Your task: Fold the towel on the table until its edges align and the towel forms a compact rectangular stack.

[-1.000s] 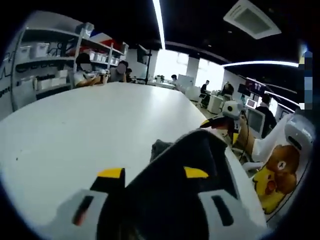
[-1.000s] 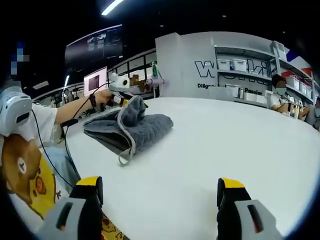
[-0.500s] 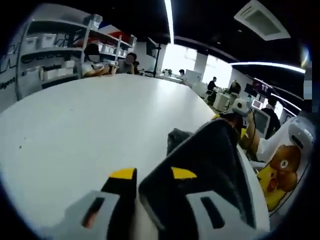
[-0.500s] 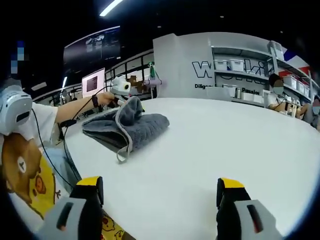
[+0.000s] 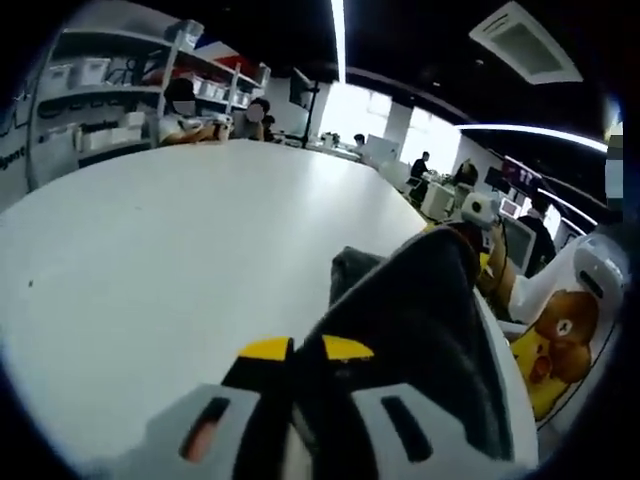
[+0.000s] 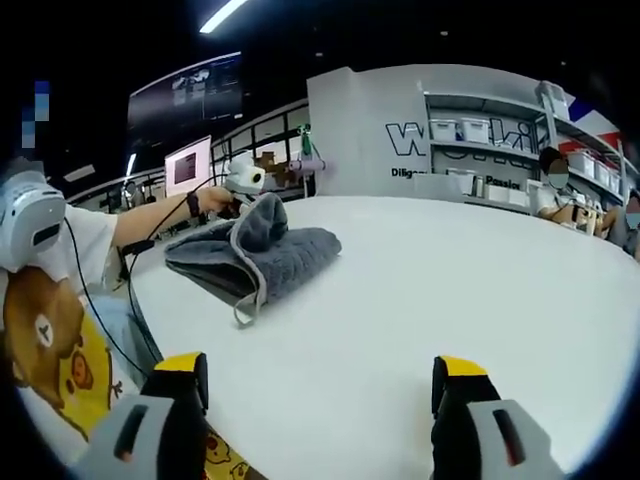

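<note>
Pinching a raised fold of the grey towel (image 5: 420, 330), left gripper (image 5: 305, 350) jaws pressed onto cloth near the white table (image 6: 450, 290) edge; right gripper (image 6: 320, 380) spread, apart. Mid-fold; next: lay fold flat, edges matched.

The room is dim overhead with a dark ceiling, lit by long ceiling strip lights (image 5: 338, 40) and a curved one (image 5: 520, 128). Bright windows (image 5: 345, 110) at the far end blow out to white in the left gripper view. The white table (image 6: 420, 300) reflects light evenly, with soft, faint shadows under the grey towel (image 6: 255, 255). Both views bend strongly at the edges. The towel close to the left camera is blurred and dark.
</note>
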Available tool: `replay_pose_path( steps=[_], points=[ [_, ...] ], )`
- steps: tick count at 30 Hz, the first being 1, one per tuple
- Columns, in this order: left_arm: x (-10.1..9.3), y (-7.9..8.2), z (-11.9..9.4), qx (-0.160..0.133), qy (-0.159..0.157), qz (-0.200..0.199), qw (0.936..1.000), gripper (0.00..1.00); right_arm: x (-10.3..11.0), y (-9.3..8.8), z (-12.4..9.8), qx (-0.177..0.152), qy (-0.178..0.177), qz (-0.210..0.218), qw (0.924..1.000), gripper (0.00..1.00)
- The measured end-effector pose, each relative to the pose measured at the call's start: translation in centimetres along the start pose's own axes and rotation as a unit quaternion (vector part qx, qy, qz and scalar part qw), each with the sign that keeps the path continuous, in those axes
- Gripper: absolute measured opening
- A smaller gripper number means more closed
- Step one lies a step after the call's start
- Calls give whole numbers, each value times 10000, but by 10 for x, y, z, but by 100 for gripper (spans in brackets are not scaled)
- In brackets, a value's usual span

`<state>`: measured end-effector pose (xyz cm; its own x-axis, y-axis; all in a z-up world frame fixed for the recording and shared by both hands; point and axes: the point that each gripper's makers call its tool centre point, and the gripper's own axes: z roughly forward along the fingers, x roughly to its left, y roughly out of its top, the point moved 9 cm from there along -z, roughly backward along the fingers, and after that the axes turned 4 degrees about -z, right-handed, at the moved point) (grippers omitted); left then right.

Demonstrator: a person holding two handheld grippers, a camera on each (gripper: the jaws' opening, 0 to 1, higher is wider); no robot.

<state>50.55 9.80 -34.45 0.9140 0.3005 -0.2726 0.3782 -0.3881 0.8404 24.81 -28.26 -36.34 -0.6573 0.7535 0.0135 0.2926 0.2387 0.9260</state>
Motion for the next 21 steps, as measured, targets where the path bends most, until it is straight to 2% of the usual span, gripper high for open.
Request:
replay_pose_path(
  steps=[5,7,9,13,17,19,21],
  points=[
    [-1,2,-10,-75,134,-43,9999,5,0,0,-2,-33,-21,0,10000,97],
    [-4,7,-19,-194,256,33,9995,5,0,1,-3,-45,-21,-2,10000,97],
    [-8,14,-30,-341,303,101,9989,5,1,1,-3,-55,-20,-3,10000,97],
    [-21,27,-57,-447,664,412,9959,5,2,2,-5,-90,-15,-25,10000,97],
    [-31,42,-86,-540,1134,817,9887,5,3,5,-6,-143,-3,-45,9999,96],
    [-38,48,-97,-587,1259,895,9863,5,4,6,-6,-166,12,-65,9998,96],
    [-41,58,-112,-587,1586,1148,9789,5,5,7,-6,-183,30,-89,9998,96]
  ],
)
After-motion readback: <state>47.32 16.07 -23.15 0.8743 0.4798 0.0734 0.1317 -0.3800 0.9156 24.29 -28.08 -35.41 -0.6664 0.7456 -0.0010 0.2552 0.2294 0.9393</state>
